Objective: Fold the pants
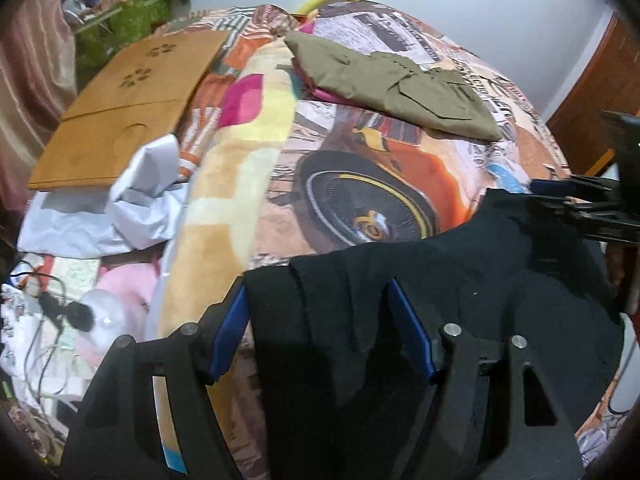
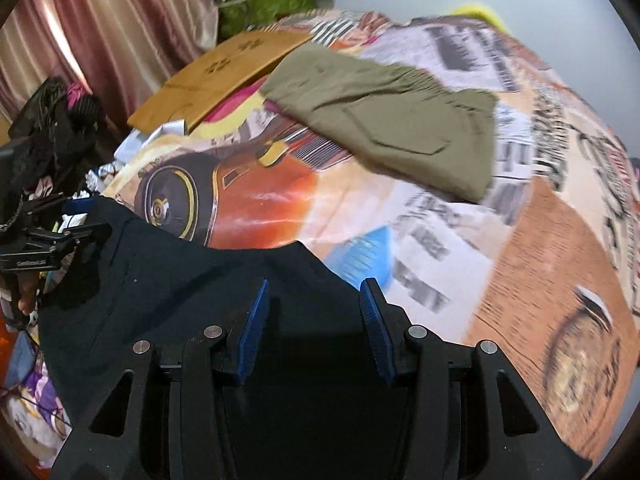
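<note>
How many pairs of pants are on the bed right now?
2. The black pants lie at the near edge, between the left gripper and right gripper. The folded olive pants lie farther back on the bedspread. More may be hidden in the clutter.

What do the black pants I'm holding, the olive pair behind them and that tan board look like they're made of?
Black pants: soft matte fabric, probably a knit or light cotton; it drapes in limp folds without shine. Olive pants: matte woven cloth, likely cotton twill, with a stitched flap pocket and a gathered waistband. Tan board: rigid and flat, apparently wood or bamboo, with cut-out paw shapes; the grain is too blurred to confirm.
</note>
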Demonstrator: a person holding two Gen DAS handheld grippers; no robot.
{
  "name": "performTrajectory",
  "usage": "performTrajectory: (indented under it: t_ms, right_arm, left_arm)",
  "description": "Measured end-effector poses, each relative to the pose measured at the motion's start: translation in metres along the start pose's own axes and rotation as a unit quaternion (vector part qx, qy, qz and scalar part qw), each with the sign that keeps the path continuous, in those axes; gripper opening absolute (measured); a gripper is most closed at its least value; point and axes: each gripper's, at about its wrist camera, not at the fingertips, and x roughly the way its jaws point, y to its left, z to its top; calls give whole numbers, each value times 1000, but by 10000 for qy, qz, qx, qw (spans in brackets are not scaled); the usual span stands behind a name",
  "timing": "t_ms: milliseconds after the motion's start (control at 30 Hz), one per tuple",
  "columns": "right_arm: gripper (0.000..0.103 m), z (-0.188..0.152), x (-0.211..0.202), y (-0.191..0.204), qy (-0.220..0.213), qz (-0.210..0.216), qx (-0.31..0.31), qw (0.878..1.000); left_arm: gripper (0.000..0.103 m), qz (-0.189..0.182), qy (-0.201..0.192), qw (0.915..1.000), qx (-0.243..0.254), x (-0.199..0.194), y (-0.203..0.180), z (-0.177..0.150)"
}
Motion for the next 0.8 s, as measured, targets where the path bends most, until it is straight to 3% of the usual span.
performTrajectory:
  t_ms: [67, 167, 233, 400, 633, 800]
  right_arm:
    - [43, 4, 9, 1, 119, 71, -32, 9999]
    - [42, 9, 17, 2, 272, 233, -48, 9993]
    - [34, 10, 18, 5, 337, 283, -112, 9990]
    - [24, 7, 13, 11, 377, 249, -319, 9985]
    - [26, 8, 23, 16, 463, 107, -541, 9974]
    - [9, 11, 28, 21, 305, -25, -661, 9973]
  left_arm:
    - [66, -73, -11, 10000, 29, 2, -2, 0]
    - [54, -309, 8, 9995, 0, 3, -2, -1]
    - [53, -321, -9, 9995, -31, 2, -2, -2]
    - [34, -327, -87, 9994, -1, -4, -5, -5]
    - [21, -263, -251, 9993, 33, -14, -8, -10]
    - [17, -28, -434, 9989, 147, -24, -16, -11]
